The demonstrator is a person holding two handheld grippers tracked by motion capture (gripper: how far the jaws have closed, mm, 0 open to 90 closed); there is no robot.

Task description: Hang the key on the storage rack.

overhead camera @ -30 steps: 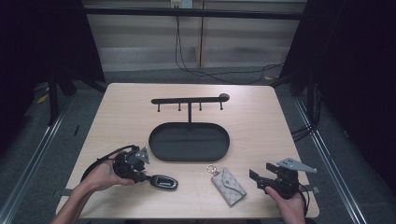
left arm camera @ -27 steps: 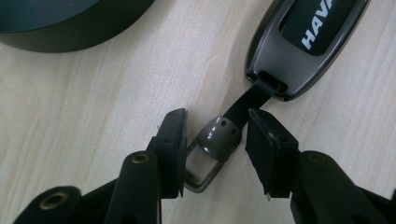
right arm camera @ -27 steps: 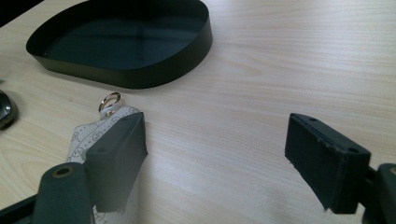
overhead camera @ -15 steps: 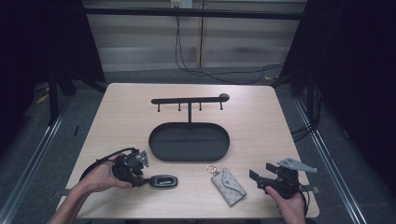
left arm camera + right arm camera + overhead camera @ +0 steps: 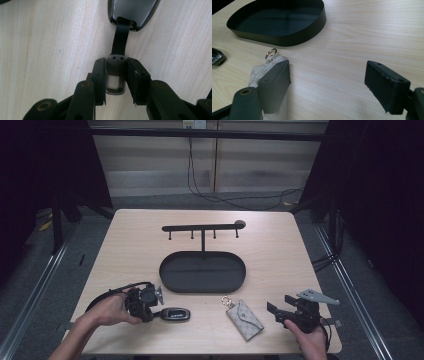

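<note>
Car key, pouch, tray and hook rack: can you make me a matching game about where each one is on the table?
Things:
1. car key fob
2. patterned key pouch
3. black oval tray
4. hook rack

Places:
A. standing at the far side of the tray
B. in the middle of the table
C. near edge, its metal loop between the jaws of the left gripper
D. near edge, lying flat beside the open right gripper

Pairs: 1-C, 2-D, 3-B, 4-A
</note>
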